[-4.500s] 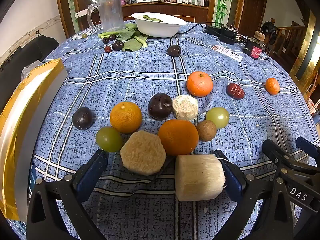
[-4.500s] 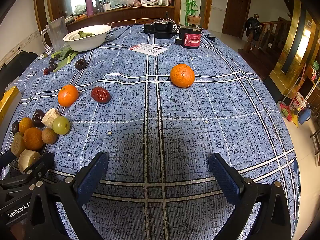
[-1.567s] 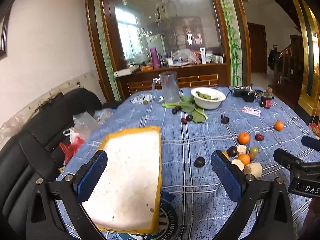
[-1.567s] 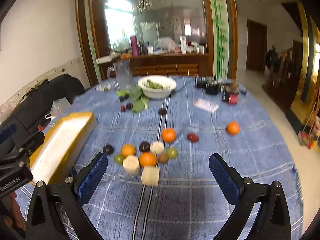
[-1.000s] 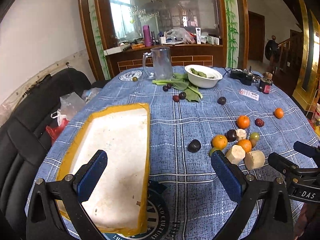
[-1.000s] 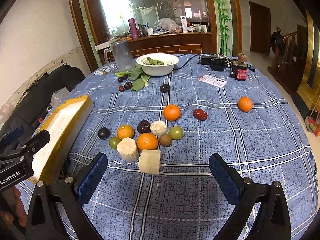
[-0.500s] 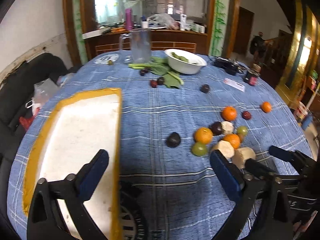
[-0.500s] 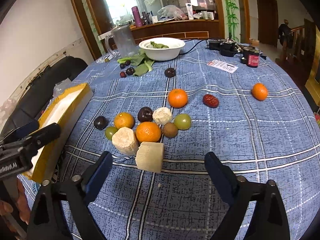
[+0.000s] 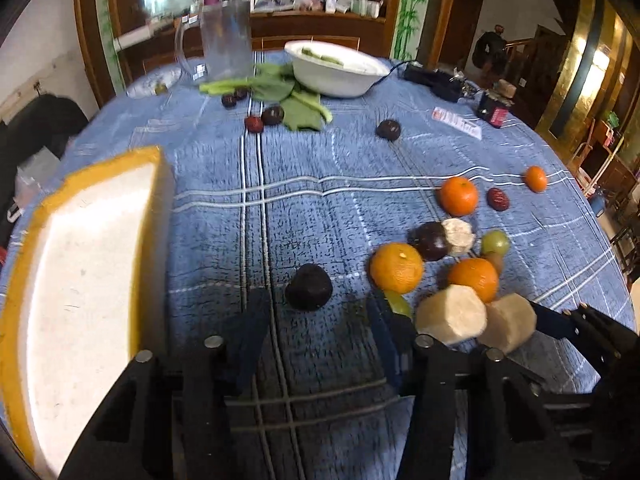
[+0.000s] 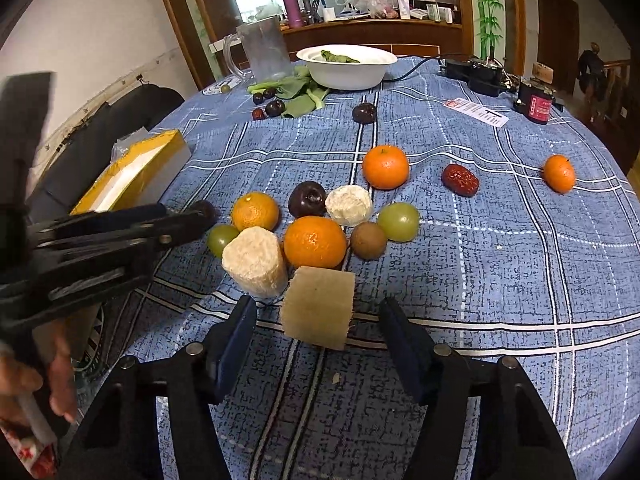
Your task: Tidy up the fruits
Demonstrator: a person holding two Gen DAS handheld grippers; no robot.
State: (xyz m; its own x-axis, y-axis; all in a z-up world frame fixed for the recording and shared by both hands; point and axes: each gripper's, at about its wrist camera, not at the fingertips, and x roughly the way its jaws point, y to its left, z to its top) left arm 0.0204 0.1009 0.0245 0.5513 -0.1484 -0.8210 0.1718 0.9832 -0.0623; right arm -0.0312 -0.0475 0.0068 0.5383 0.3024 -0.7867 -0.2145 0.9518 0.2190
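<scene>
A cluster of fruit lies on the blue checked cloth: oranges [image 10: 315, 242], a dark plum [image 10: 307, 199], green grapes [image 10: 398, 216], a kiwi [image 10: 368, 240] and pale sugarcane chunks [image 10: 255, 262]. My right gripper [image 10: 318, 330] is open, its jaws on either side of a cut sugarcane chunk [image 10: 317, 306], not closed on it. My left gripper [image 9: 320, 322] is open and low, just short of a dark round fruit [image 9: 308, 287]; it also shows in the right wrist view [image 10: 200, 218]. A yellow-edged foam box [image 9: 80, 280] lies at the left.
A white bowl [image 10: 346, 65], a clear jug [image 10: 262, 48], green leaves [image 9: 296, 100] and small dark fruits sit at the far side. An orange [image 10: 385, 167], a red date [image 10: 460, 179] and a small orange [image 10: 559, 173] lie apart to the right. Black devices [image 10: 480, 72] stand far right.
Both grippers have come down and forward toward the fruit. The left now faces the dark round fruit; the right now straddles the cut sugarcane chunk. Both jaw gaps look narrower.
</scene>
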